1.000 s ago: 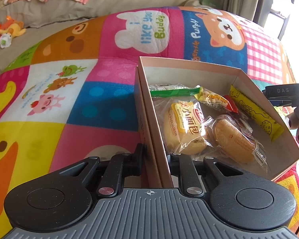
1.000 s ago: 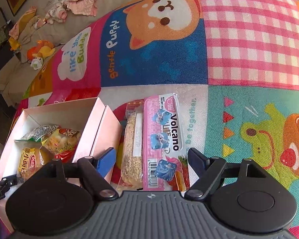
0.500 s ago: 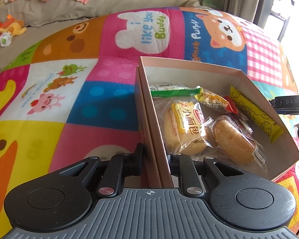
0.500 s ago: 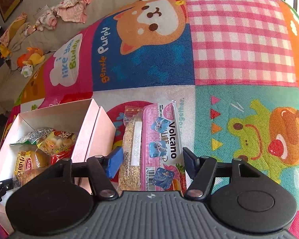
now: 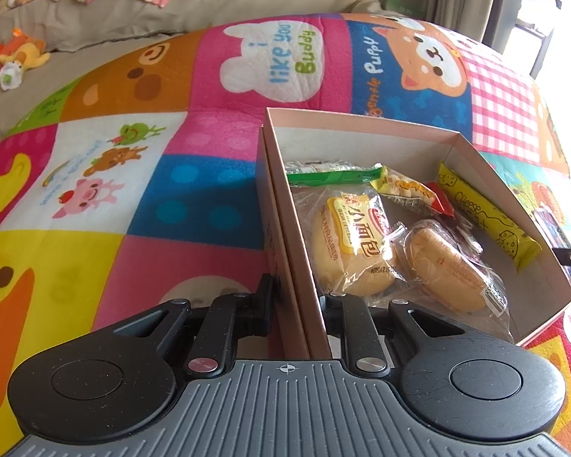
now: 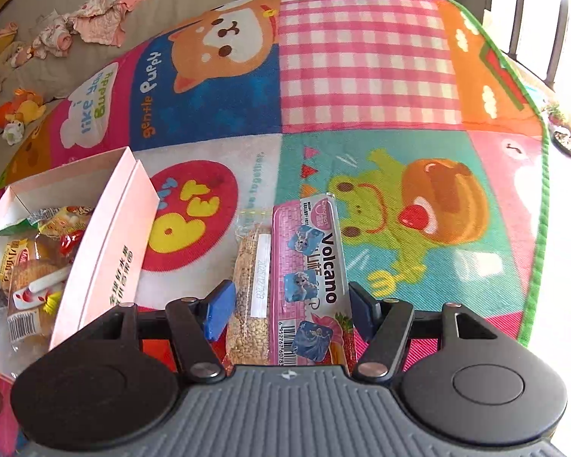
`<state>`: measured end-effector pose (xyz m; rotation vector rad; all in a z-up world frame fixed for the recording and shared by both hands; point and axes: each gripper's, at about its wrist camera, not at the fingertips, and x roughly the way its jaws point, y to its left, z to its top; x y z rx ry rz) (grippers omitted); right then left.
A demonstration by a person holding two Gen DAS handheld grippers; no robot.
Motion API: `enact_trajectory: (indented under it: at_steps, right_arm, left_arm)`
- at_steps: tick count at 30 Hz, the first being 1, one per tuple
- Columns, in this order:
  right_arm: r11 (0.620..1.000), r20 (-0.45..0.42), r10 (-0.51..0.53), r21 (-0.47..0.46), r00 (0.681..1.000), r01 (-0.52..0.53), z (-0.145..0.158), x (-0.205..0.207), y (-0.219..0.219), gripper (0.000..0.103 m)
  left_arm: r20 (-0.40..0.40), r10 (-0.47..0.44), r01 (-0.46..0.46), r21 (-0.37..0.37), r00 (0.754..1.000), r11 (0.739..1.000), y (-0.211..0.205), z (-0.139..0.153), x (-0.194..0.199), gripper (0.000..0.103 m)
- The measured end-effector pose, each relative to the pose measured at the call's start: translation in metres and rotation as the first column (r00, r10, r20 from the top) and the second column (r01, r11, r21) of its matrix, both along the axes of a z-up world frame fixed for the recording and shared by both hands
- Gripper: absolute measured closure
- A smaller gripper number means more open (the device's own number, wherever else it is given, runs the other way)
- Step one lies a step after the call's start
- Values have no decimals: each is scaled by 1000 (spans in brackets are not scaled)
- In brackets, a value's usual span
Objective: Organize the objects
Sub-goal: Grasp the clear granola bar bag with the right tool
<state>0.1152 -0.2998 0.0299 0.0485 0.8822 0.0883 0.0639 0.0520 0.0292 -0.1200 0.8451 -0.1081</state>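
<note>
Cardboard box wall pinched by left gripper; right gripper half-open astride two packets.

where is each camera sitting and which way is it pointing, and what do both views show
Left wrist: on the left gripper, angled down across the play mat; its fingers clamp the pink box wall, snacks inside.
Right wrist: on the right gripper, angled down at the Volcano snack pack and grain bar, both between its blue pads; whether they press, unclear.
Shared: box, mat, bread bun packet, plush toys.
</note>
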Motion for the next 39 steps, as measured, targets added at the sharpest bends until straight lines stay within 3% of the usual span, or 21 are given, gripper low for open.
enact_trajectory:
  at_steps: [4,10,11,13,17,21,29,33,37,39]
  right_arm:
    - [999,-33,10,42,999,-9,1,-30,-15,39]
    - [993,107,36,-114,994,-23,19,-76,-2,37]
    - [992,119,51,-122,992,-36,21,-80,2,38]
    - [988,130,98,-129,987,-81,22,-85,13,53]
    - [983,104,164,-100,981,-154,15,-82,32,56]
    - [986,82,149,-85,985,-142,4,-70,36,56]
    - [978,82,124,-176,989,-108,-9,-48,41,56]
    - [983,59,110,-154,992,-100,-16,-37,39,57]
    - [987,31,109,-124,994,-105,-13,-38,42,70]
    - [984,24,138,-118,990,-135,-11,-45,46,72]
  left_arm:
    - [-1,0,0,1,1000,1000,0,0,0,84]
    - [-1,2,-2,6,1000,1000,-1,0,-1,84]
    - [-1,2,-2,6,1000,1000,-1,0,-1,84]
    - [-3,1,-1,7,1000,1000,0,0,-1,84]
    - [-4,0,0,9,1000,1000,-1,0,-1,84]
    - [-4,1,-1,9,1000,1000,-1,0,-1,84]
    - [-4,1,-1,9,1000,1000,-1,0,-1,84]
    - [-5,2,-2,7,1000,1000,0,0,-1,84]
    - [-3,10,-10,7,1000,1000,-1,0,0,85]
    - [-4,15,-15,4,1000,1000,-1,0,1,85]
